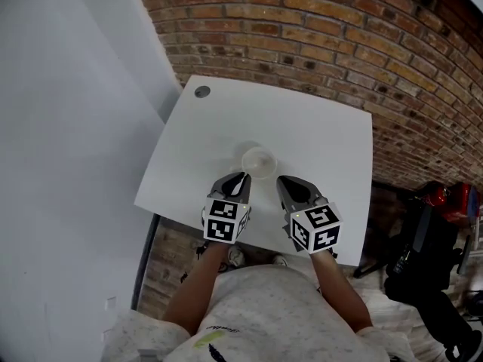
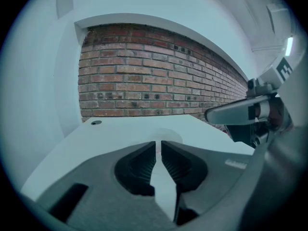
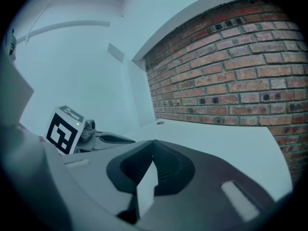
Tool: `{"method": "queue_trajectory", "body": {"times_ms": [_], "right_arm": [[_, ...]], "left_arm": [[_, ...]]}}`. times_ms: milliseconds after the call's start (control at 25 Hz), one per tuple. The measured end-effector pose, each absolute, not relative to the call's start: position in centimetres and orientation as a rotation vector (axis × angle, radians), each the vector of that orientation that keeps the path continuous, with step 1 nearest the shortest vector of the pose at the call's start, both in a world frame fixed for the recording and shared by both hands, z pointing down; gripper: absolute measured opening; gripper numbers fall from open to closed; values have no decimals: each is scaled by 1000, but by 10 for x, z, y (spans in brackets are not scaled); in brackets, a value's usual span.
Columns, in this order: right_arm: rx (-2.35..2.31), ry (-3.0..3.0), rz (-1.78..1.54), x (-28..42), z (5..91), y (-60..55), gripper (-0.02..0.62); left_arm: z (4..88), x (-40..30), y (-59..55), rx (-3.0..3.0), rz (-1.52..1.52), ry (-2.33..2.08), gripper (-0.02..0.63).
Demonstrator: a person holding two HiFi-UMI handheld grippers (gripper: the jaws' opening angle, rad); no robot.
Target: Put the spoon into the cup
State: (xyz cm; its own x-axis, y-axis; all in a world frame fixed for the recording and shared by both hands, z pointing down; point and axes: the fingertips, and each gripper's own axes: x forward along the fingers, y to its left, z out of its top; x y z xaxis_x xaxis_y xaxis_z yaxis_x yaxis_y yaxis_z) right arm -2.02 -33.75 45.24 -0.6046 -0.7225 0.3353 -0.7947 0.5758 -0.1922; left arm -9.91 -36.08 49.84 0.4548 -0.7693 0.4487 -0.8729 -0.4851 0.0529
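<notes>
A white cup stands on the white table, just ahead of both grippers. My left gripper points at the cup's near left side. Its jaws are closed to a narrow slit on a thin white strip, which I take for the spoon; little of it shows. In the left gripper view the same slit sits in front of the cup's low rim. My right gripper is shut and empty beside the cup's near right; its tips touch.
A small round grey cap sits in the table's far left corner. A brick wall runs behind the table and a white wall stands at the left. Dark gear lies on the floor at the right.
</notes>
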Motion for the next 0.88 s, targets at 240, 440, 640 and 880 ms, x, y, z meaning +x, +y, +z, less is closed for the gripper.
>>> {"method": "queue_trajectory", "body": {"times_ms": [240,440,640,880], "right_arm": [[1232,-2605,465,-22,449,-330,11],[1202,-2618,454,-21,447,-323,11],[1182,-2628,445,-18,445,-315,9],[1173,-2642,402,-10,439,-307,9]], "left_arm": [[493,-102,-351,2417,519,-1444,37],[488,-103,-341,2401,494,-1476,37],[479,-100,-330,2402,455,-1499,37],[470,-91,-317,2415,405,-1514,10]]}}
